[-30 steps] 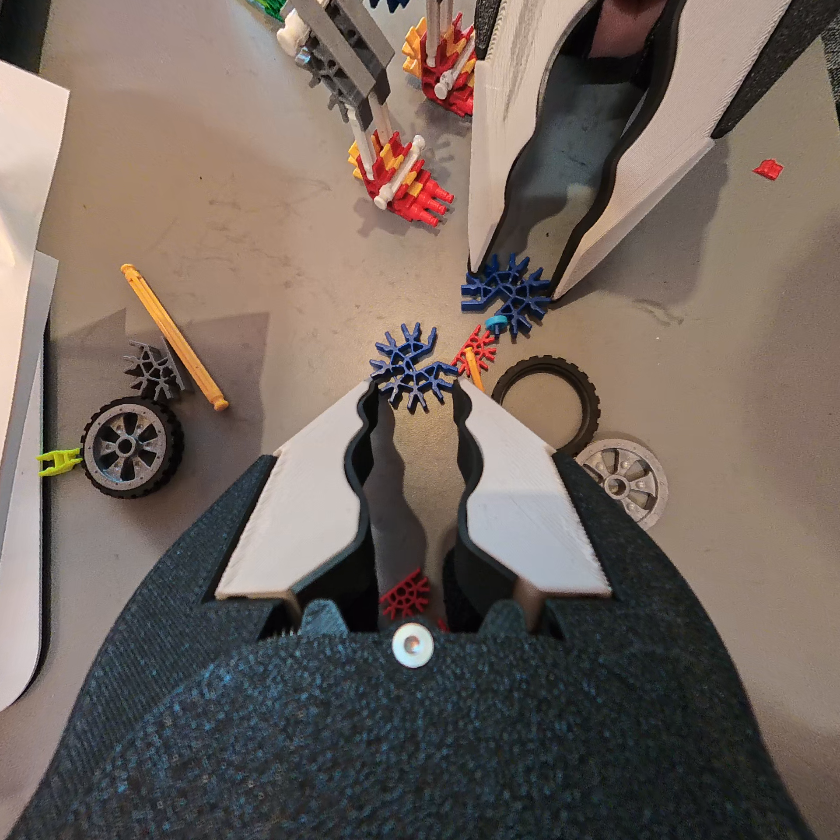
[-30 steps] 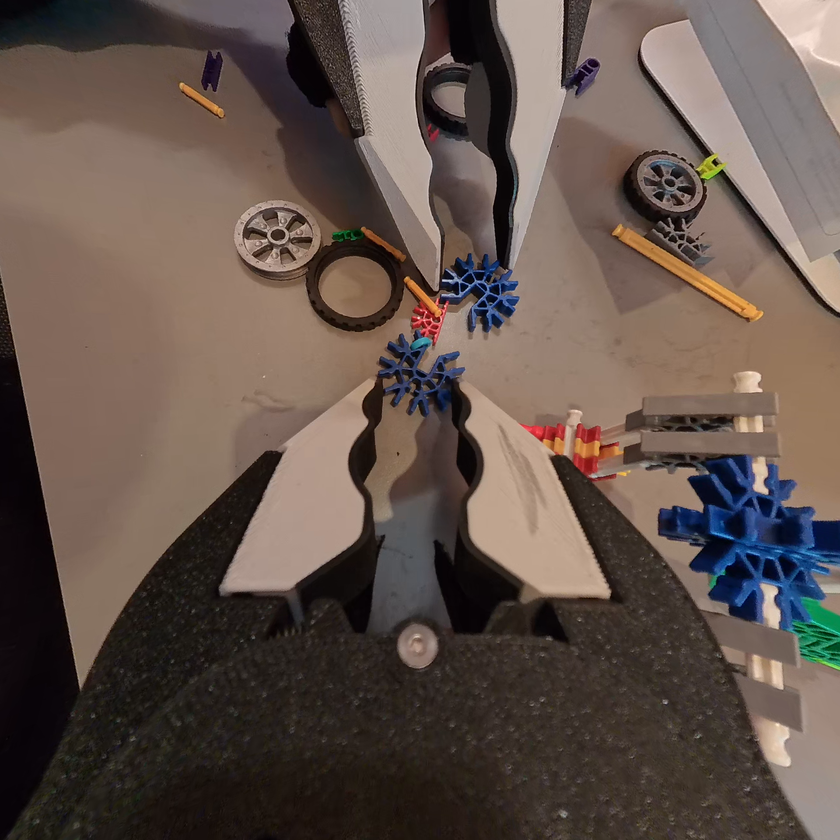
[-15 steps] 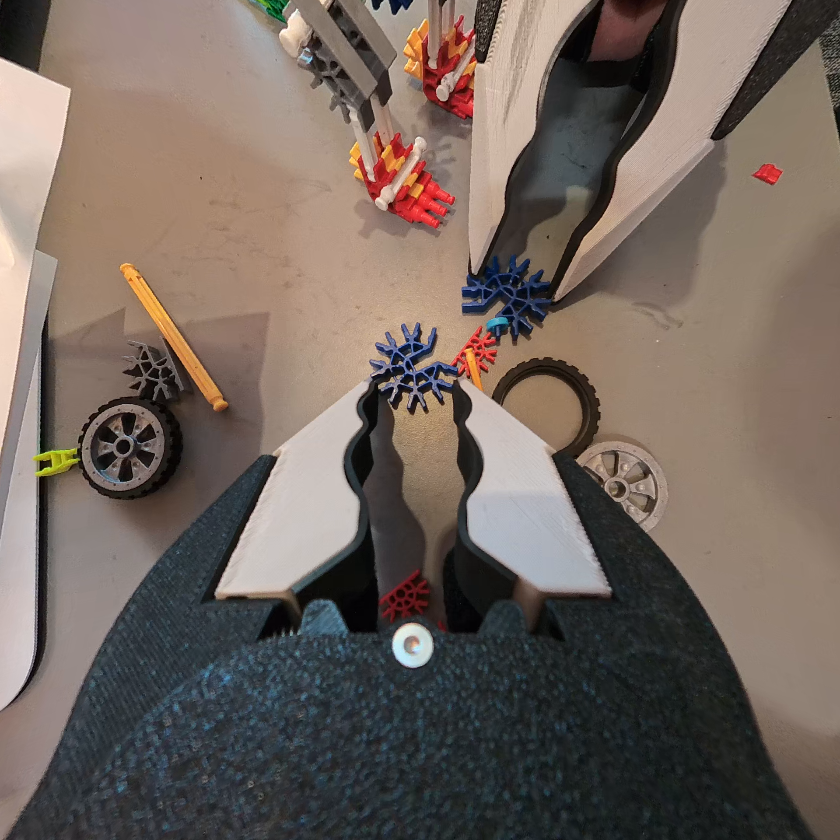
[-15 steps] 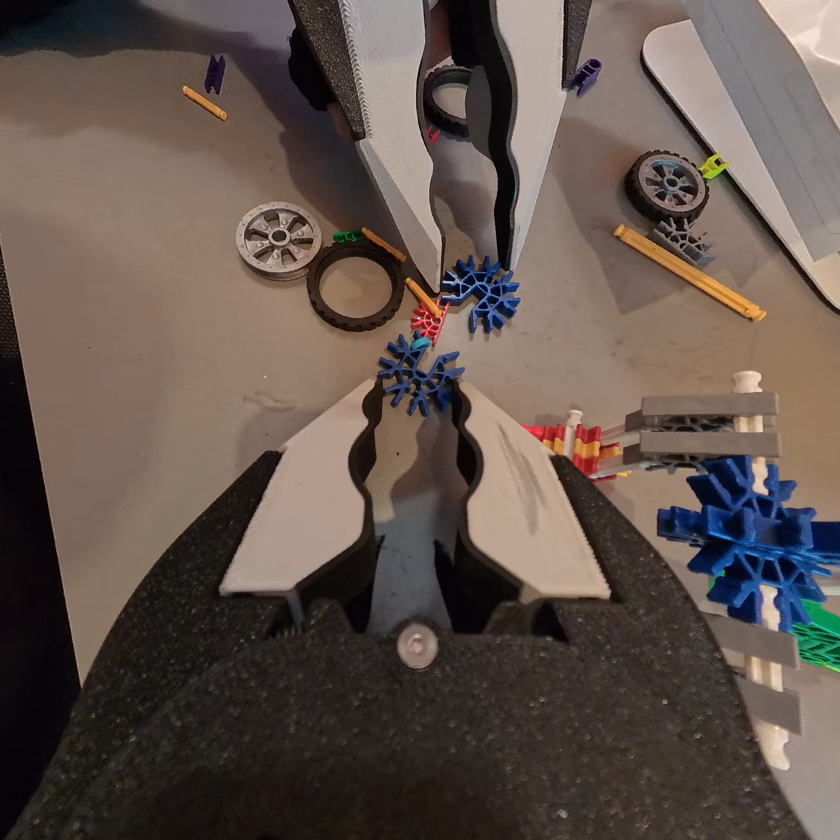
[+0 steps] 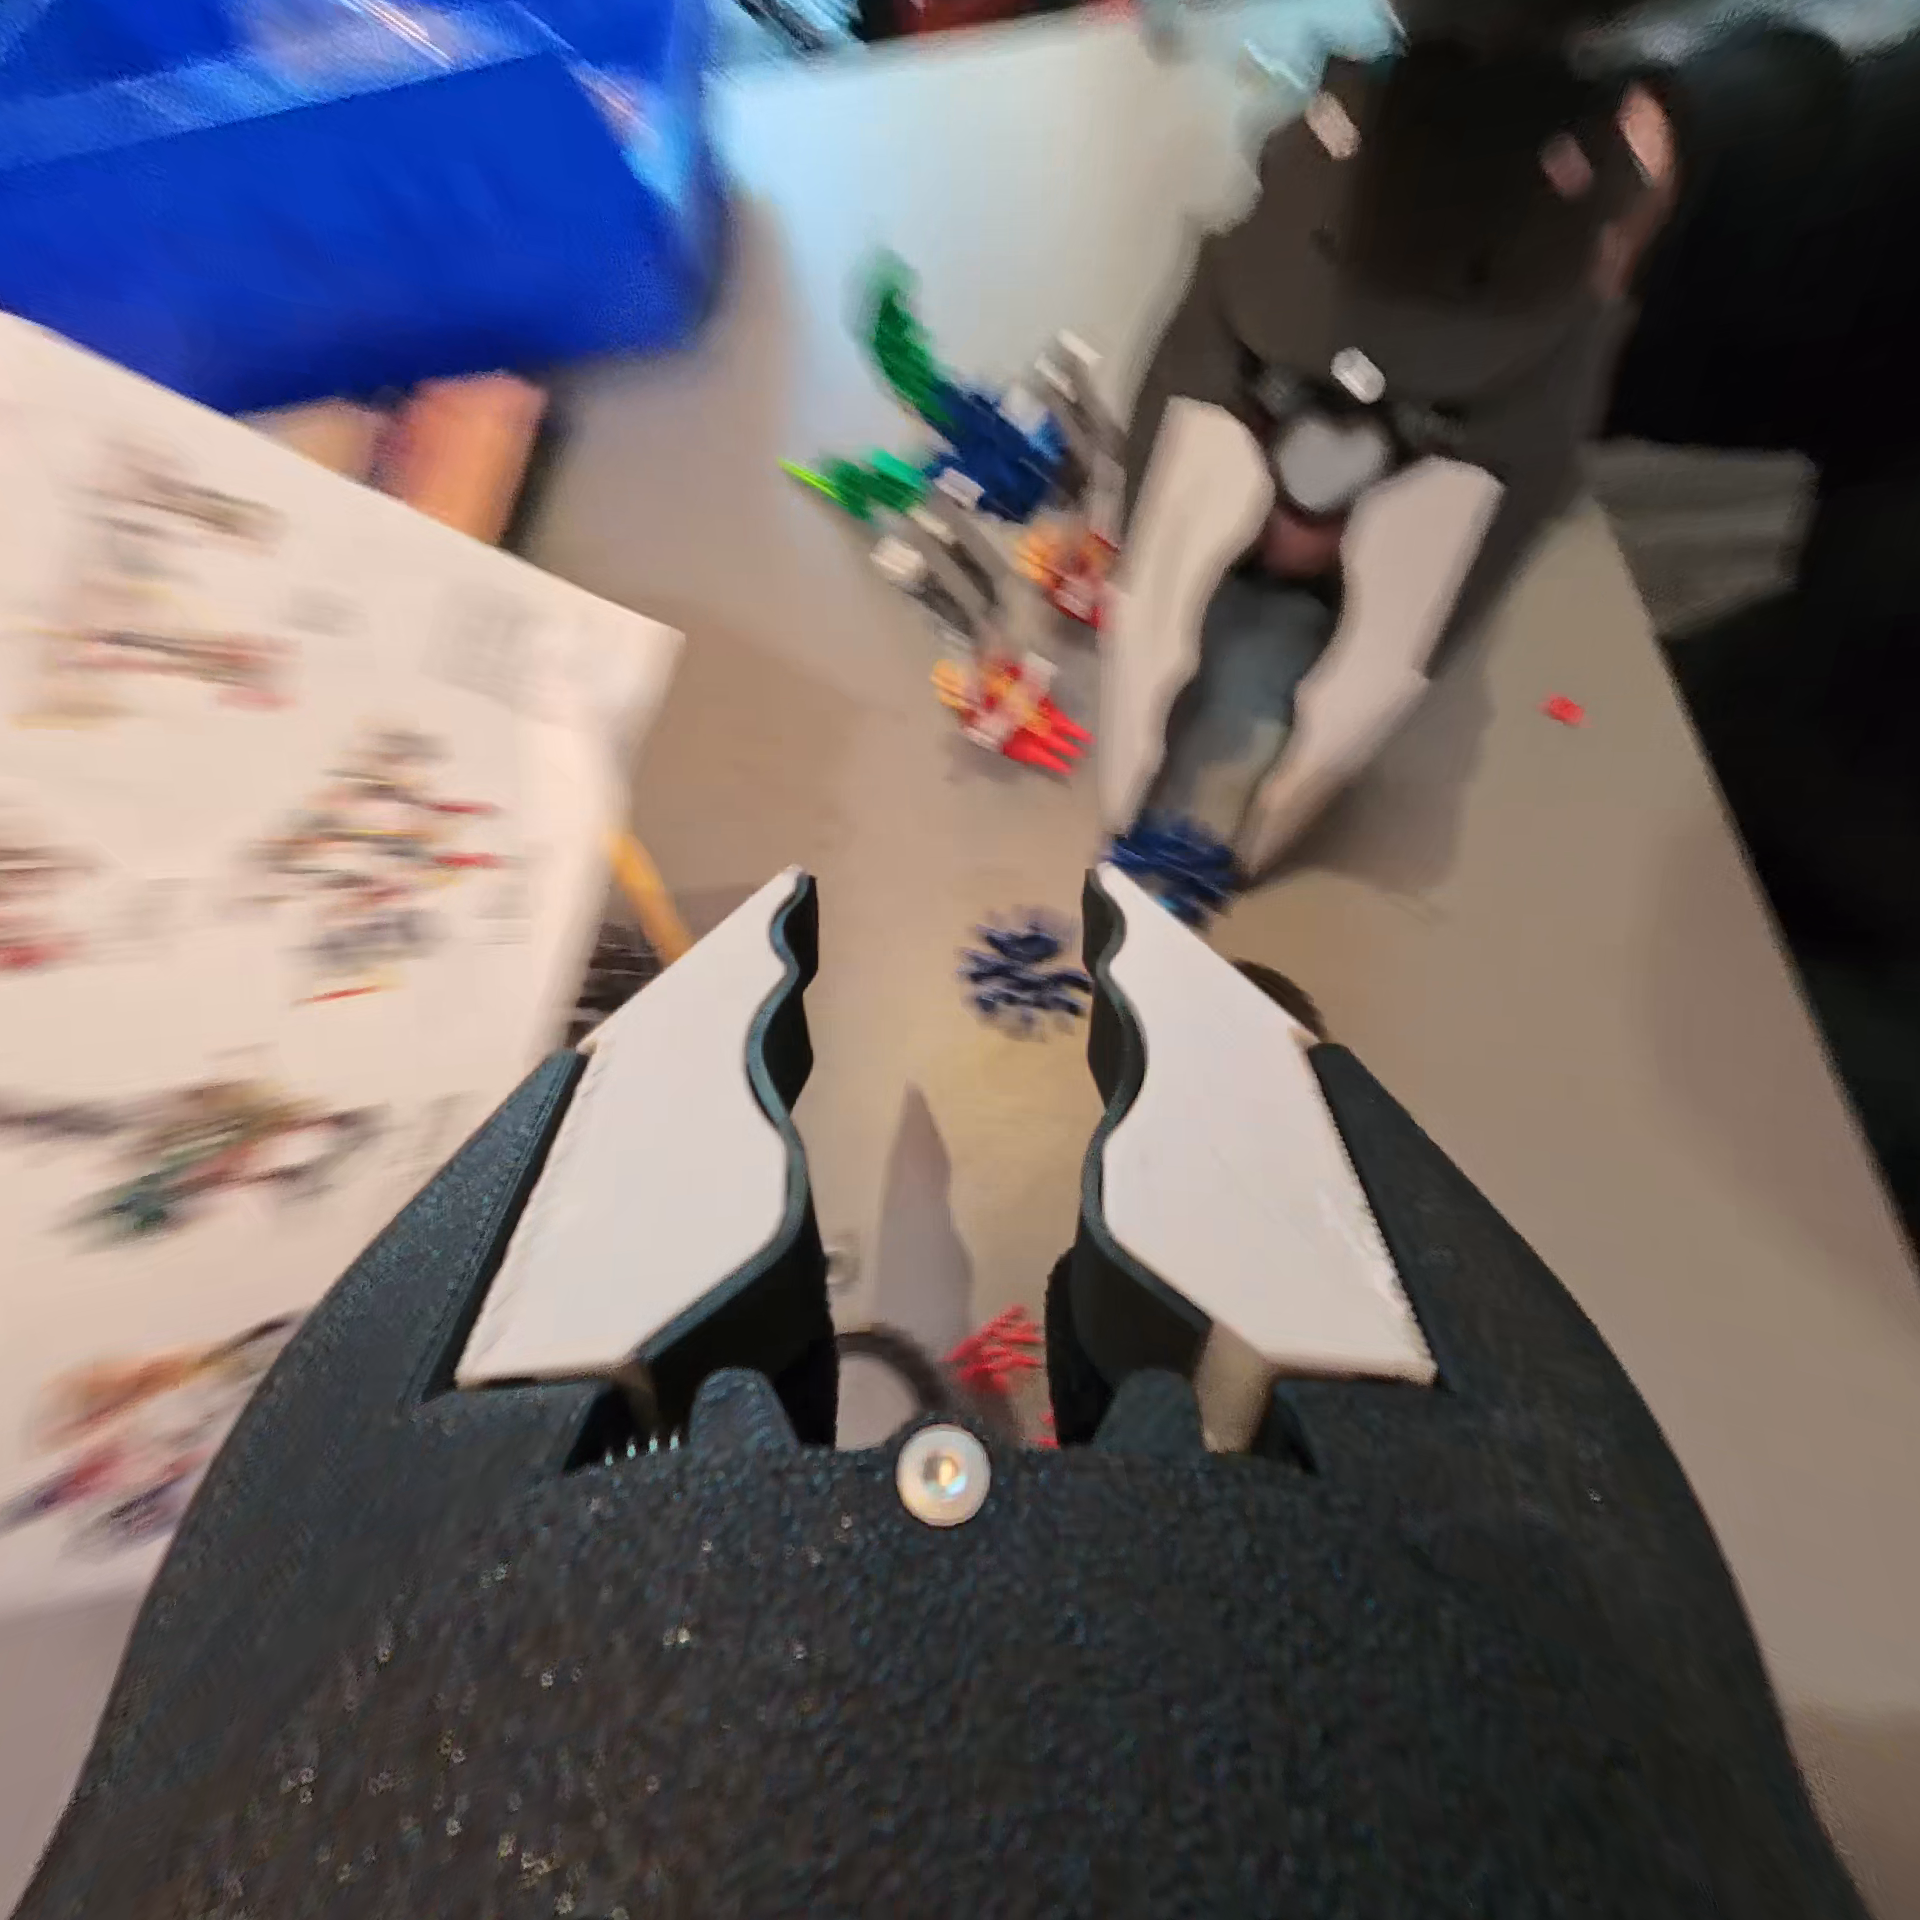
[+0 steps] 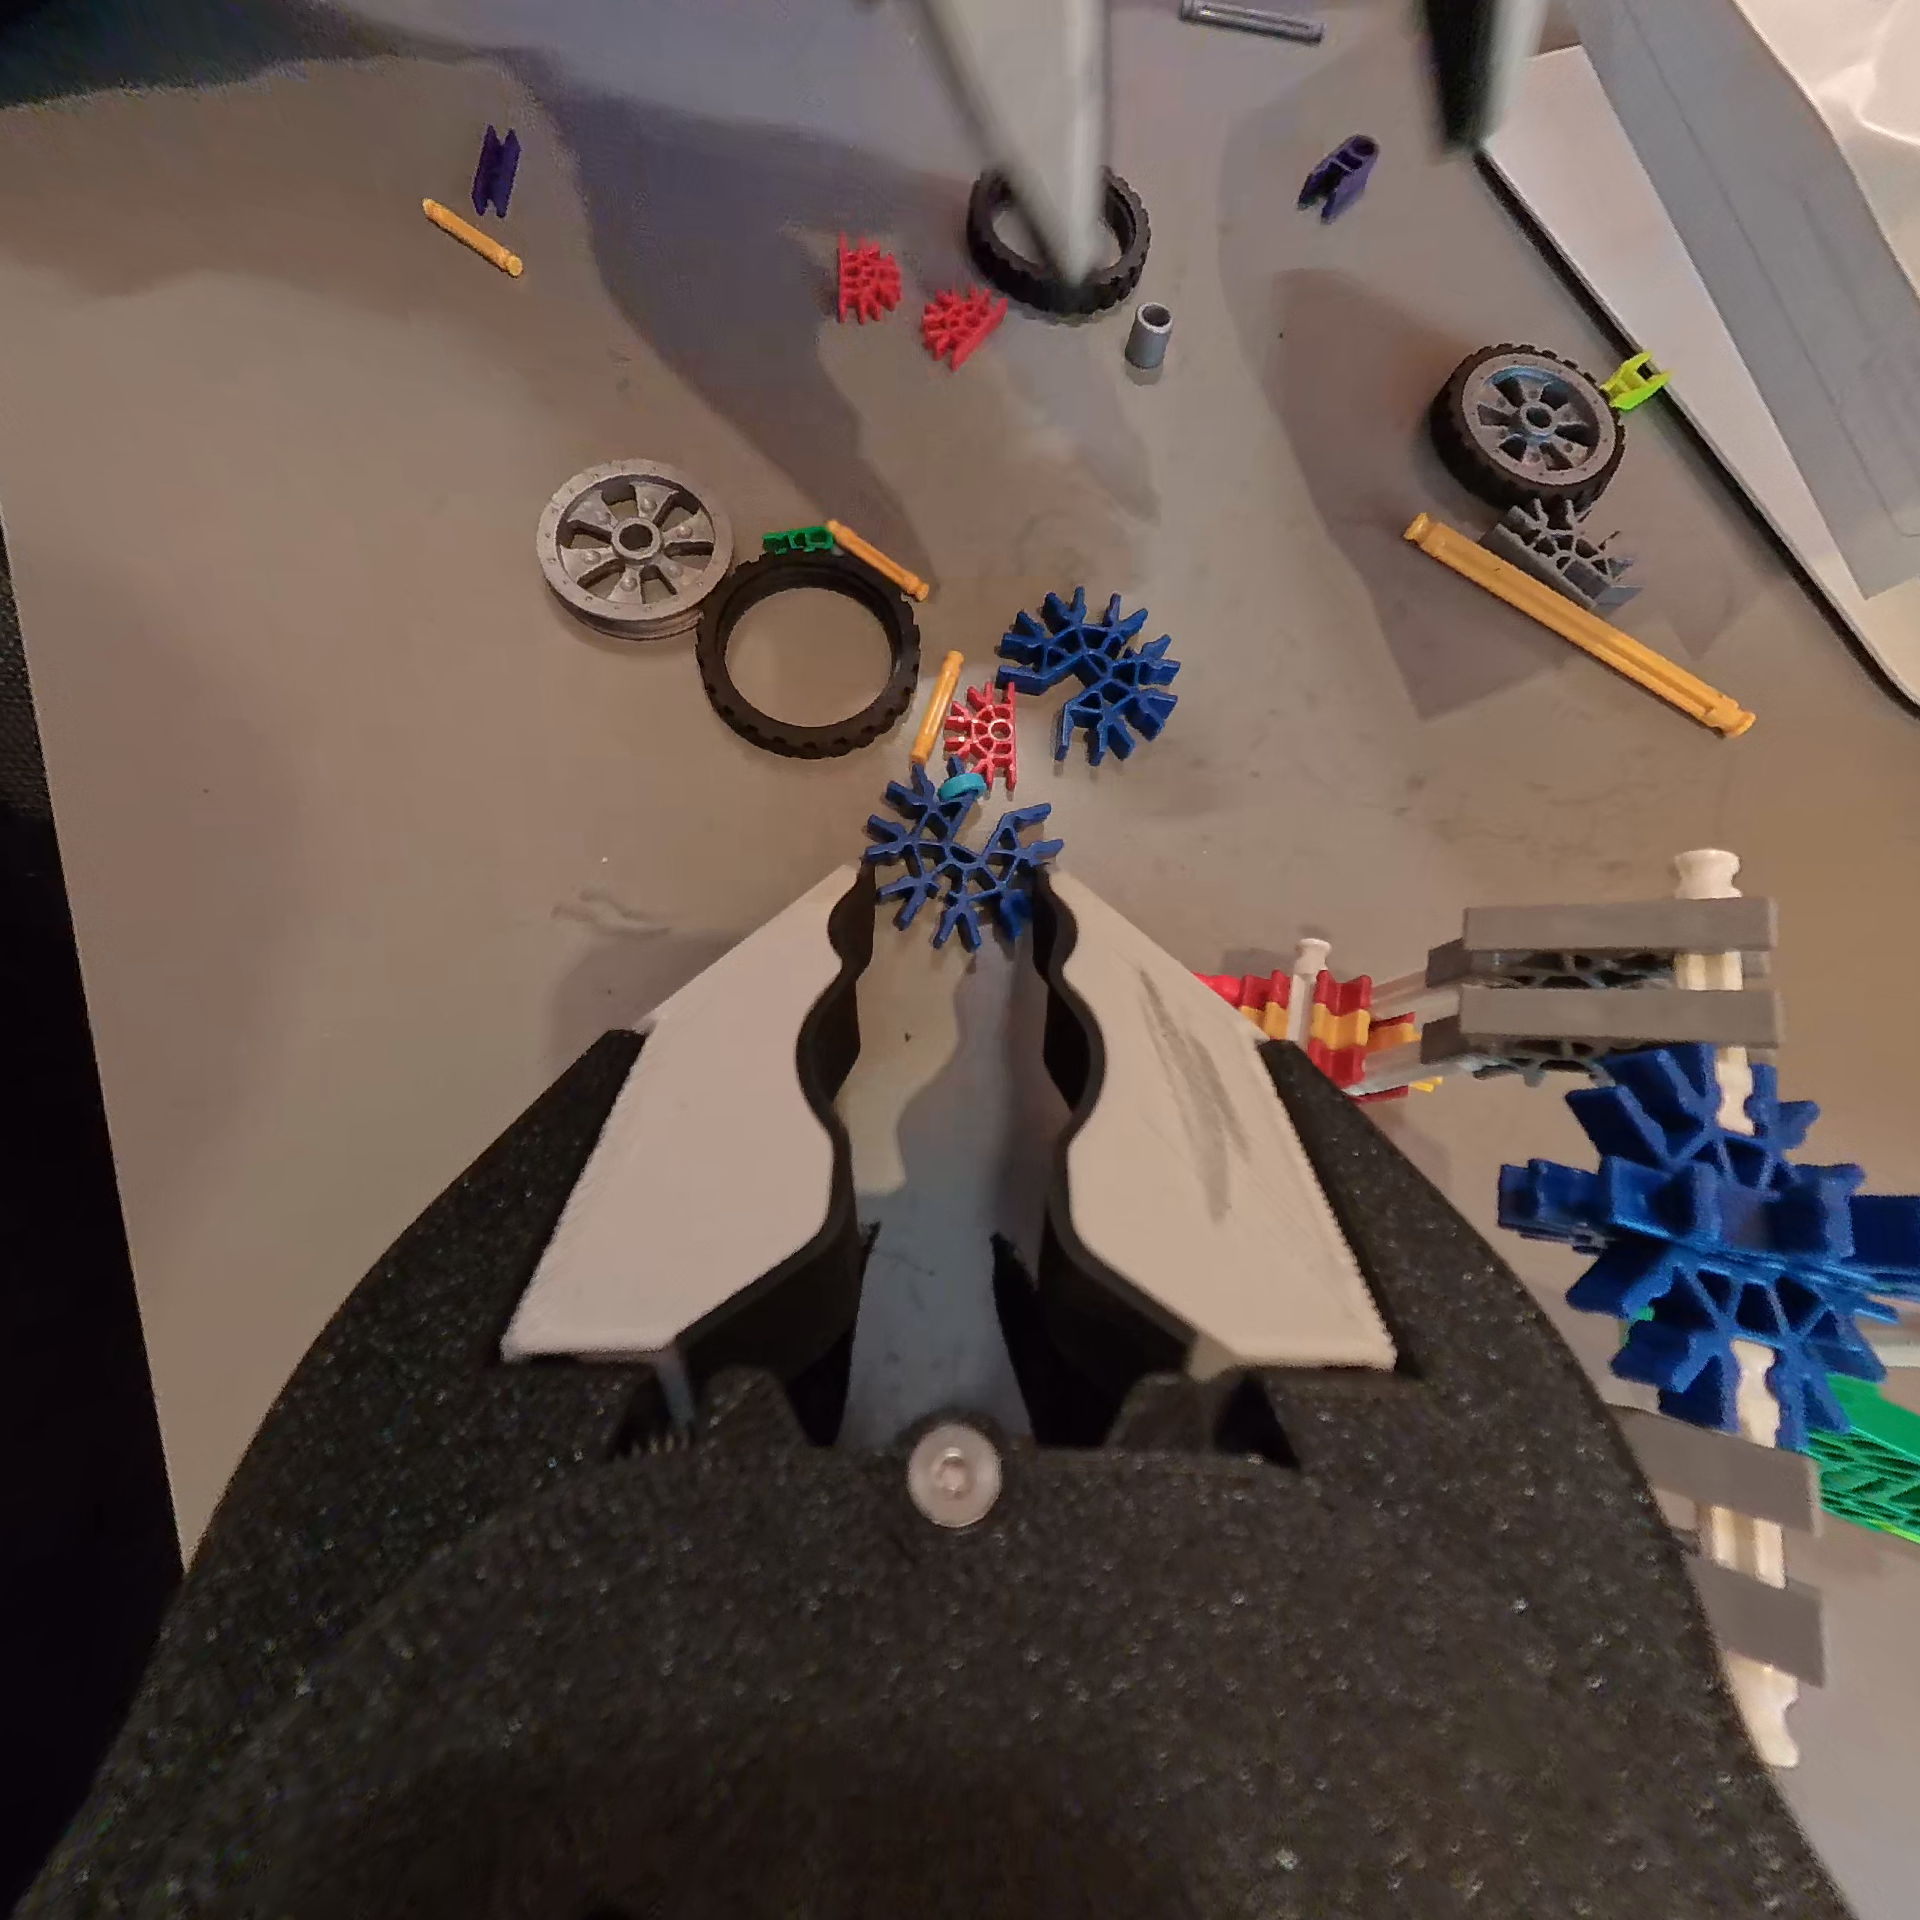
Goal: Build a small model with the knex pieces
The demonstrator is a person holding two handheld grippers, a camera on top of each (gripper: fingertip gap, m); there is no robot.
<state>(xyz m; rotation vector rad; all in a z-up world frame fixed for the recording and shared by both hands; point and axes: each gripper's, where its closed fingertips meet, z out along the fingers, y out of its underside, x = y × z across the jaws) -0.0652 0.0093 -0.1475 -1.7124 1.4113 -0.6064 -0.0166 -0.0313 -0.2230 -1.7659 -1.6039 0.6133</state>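
While the right gripper (image 6: 951,883) rests low on the table (image 6: 312,831), jaws apart, a blue snowflake connector (image 6: 961,857) lies flat between its tips, touching both. A second blue connector (image 6: 1096,670) lies just beyond. Since half a second ago the left gripper (image 5: 945,904) has lifted away, jaws wider, empty; its view is blurred.

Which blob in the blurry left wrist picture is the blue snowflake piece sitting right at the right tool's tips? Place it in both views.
Left wrist view: blue snowflake connector, upper right of centre, at the tips of the far right tool, blurred.
Right wrist view: centre, just above this view's own tool tips, which flank it.
Shared landmark: the second blue snowflake connector lies just beyond it in each view.
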